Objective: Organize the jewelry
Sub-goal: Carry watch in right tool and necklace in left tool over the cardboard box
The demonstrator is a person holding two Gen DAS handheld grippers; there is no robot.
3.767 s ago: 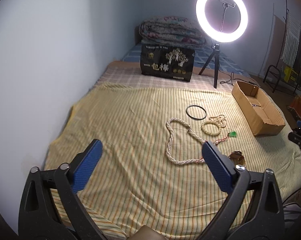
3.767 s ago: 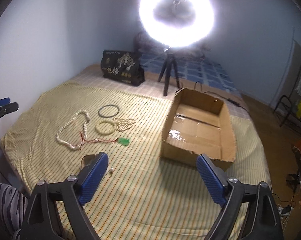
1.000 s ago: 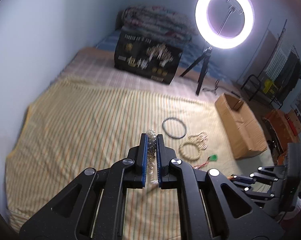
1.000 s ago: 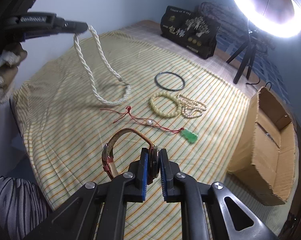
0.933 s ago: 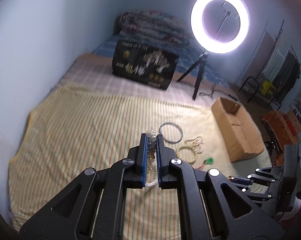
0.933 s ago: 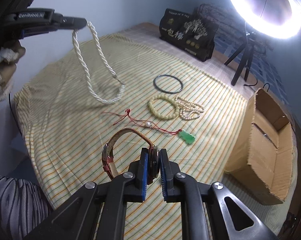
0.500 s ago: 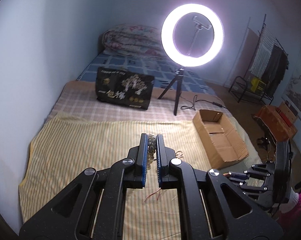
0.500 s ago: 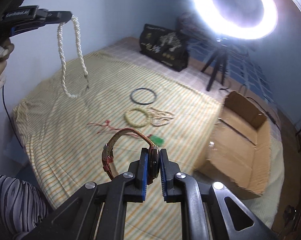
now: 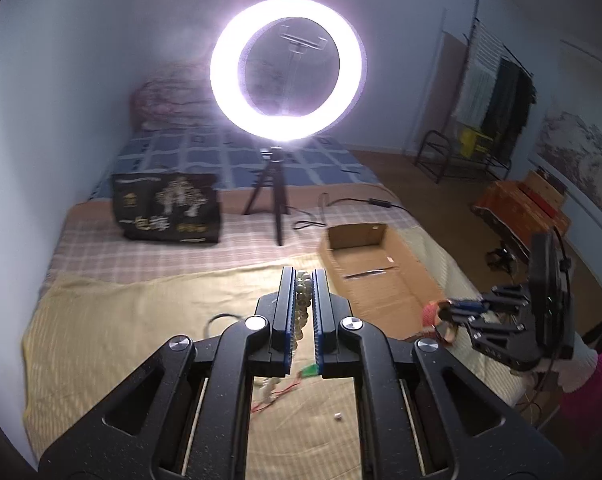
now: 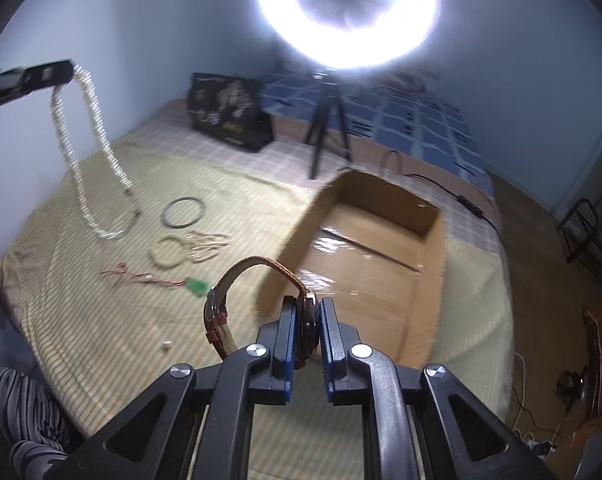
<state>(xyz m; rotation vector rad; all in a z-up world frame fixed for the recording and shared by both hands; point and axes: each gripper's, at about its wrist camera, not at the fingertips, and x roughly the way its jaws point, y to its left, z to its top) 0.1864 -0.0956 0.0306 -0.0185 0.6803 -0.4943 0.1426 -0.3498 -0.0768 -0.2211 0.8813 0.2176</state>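
Jewelry in transit: a pearl rope necklace [image 10: 87,152] hangs in a long loop from the left tool [image 9: 301,320], seen at the upper left of the right wrist frame, its long axis running straight down toward the striped bedspread [image 10: 101,320]. The left tool's jaws are clamped nearly shut on the beads. The right tool [image 10: 307,332] is likewise pinched almost closed on the case of a brown-strapped wristwatch [image 10: 257,292], whose strap arches up and to the left of the jaws. An open cardboard box [image 10: 429,216] lies ahead and right of the right tool, its long axis running away toward the ring light [image 10: 349,12]; the right hand appears the nearer to it. A black bangle [image 10: 183,212], bead bracelet [image 10: 169,250] and green pendant [image 10: 197,286] rest on the bed at centre left.
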